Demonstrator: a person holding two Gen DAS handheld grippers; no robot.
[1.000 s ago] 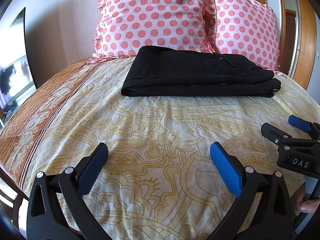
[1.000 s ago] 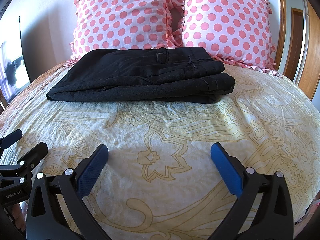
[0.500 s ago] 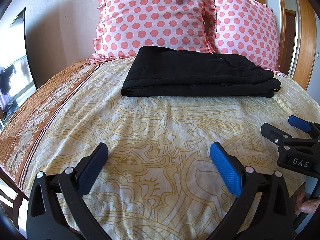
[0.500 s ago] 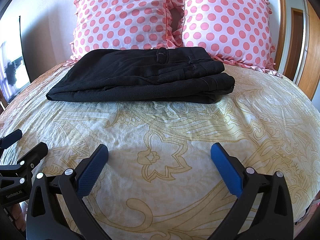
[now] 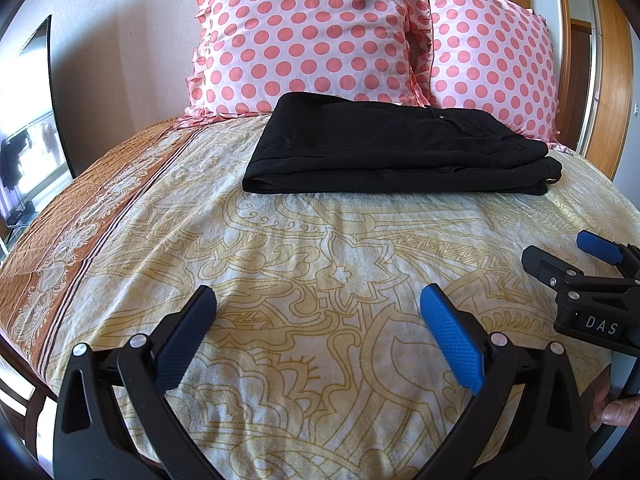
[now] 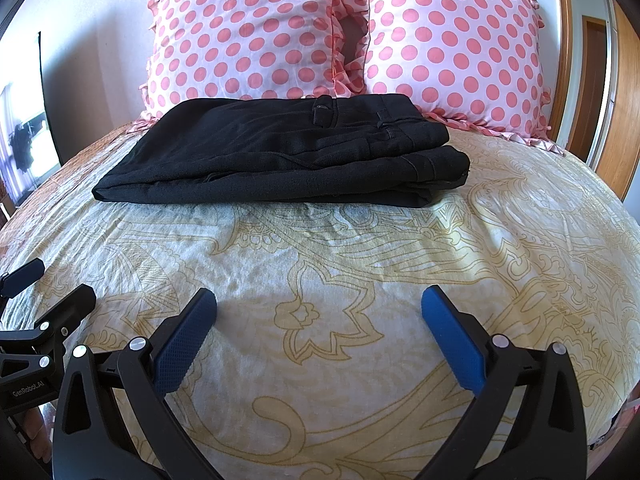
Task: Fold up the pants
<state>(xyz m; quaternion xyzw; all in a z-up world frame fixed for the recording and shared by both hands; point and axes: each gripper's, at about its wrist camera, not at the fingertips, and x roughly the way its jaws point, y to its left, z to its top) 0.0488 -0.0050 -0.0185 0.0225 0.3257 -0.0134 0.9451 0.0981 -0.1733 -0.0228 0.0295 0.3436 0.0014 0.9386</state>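
Bedroom, daylight from a window at far left. Bed [image 5: 280,264] fills both views, its cream paisley cover with an orange border strip along the left side. Two pink polka-dot pillows [image 6: 256,32] stand against the wall at the head.

Black pants [image 6: 280,160] lie at the head end, just in front of the pillows, folded into a flat rectangular stack, waistband and belt loops on top toward the right. Edges look roughly squared; the lower layer juts out a little at the right end.

My left gripper [image 5: 320,320] hangs low over the near cover, blue pads spread wide, nothing between them. My right gripper [image 6: 320,316] is the same: wide apart, empty, well short of the pants. Each one shows at the edge of the other's view, side by side.

Compared with a second ago and half a second ago: nothing has moved. Pants, cover creases and both grippers sit in the same places. I read that as the fold being complete and both tools parked clear. Only possible touch-up, in my judgement, is squaring that right-hand overhang.
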